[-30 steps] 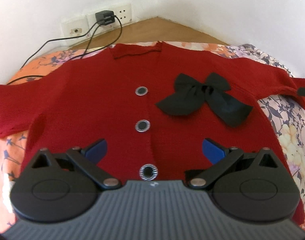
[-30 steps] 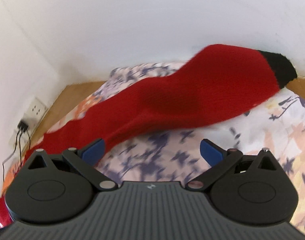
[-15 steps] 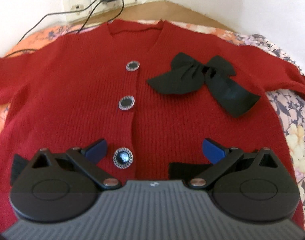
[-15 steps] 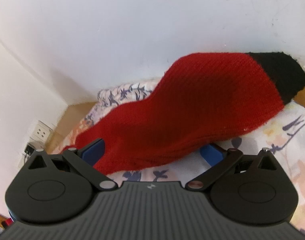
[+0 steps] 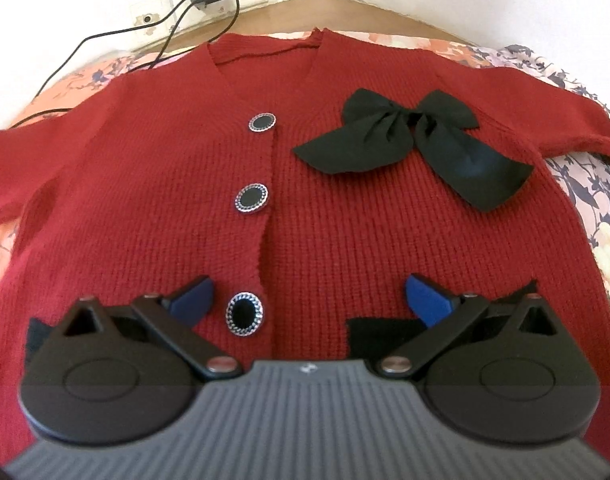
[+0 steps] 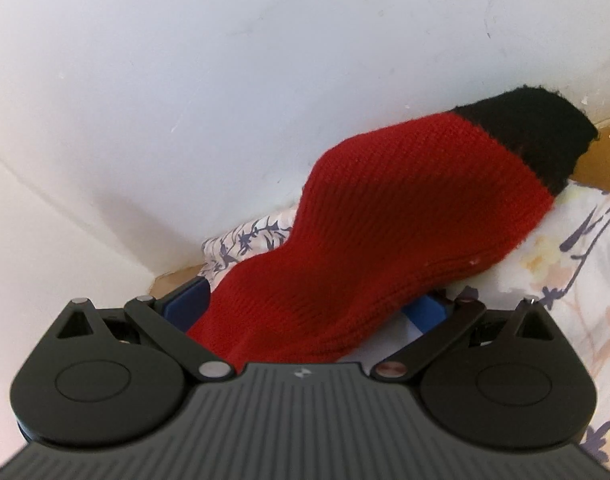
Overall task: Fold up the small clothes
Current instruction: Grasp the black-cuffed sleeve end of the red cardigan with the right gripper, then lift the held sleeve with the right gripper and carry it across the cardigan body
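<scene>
Both grippers have closed in: sleeve (image 6: pixel 385 216) now lies between the right gripper (image 6: pixel 305 304) jaws, wide open, nothing clamped. Left gripper (image 5: pixel 309 300) also wide open, empty, bottom button (image 5: pixel 244 313) between its jaws, cardigan (image 5: pixel 345 220) flat beyond. Risk: chunky rib knit bunches; the limp satin bow (image 5: pixel 409 144) folds crooked.

Deep red knit is being shown all over the cardigan (image 5: pixel 385 240), with a black bow (image 5: pixel 409 144) and black buttons (image 5: pixel 244 314) rimmed in silver. A black cuff (image 6: pixel 533 136) is being seen on the red sleeve (image 6: pixel 385 240). Underneath, a floral sheet (image 5: pixel 585 192) in peach, cream and navy is being seen. Blue pads (image 5: pixel 427 300) are being shown on the black tongs.
</scene>
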Action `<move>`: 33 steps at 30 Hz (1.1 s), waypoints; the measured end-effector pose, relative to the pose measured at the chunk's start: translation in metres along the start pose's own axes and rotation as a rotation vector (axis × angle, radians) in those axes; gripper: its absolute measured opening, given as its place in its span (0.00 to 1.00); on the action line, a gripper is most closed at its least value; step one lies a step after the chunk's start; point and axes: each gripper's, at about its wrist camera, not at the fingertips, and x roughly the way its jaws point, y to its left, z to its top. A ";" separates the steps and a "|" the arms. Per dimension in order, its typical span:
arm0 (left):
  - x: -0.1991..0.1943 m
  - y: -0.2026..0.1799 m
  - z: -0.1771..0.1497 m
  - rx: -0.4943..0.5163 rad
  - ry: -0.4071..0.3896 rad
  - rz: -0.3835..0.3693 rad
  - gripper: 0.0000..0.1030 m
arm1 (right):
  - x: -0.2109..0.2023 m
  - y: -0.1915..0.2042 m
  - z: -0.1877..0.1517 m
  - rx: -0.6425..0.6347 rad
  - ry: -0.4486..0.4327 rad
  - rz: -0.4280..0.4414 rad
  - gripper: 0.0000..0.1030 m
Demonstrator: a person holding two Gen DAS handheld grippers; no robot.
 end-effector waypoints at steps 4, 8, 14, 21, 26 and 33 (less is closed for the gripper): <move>0.000 0.000 -0.001 0.001 -0.007 -0.001 1.00 | 0.000 -0.012 0.002 0.094 -0.021 -0.055 0.58; 0.000 0.001 -0.001 0.004 -0.006 -0.008 1.00 | 0.005 -0.025 0.004 0.130 -0.021 -0.036 0.13; -0.005 0.004 0.001 0.014 0.013 -0.025 1.00 | -0.015 0.003 0.010 -0.008 -0.096 0.053 0.11; -0.019 0.017 0.009 0.012 0.013 -0.027 1.00 | -0.024 0.056 0.010 -0.084 -0.105 0.126 0.11; -0.035 0.035 0.020 0.012 -0.029 -0.007 1.00 | -0.019 0.095 -0.003 -0.120 -0.110 0.179 0.11; -0.050 0.065 0.032 0.005 -0.069 0.020 1.00 | -0.002 0.140 -0.025 -0.181 -0.091 0.212 0.11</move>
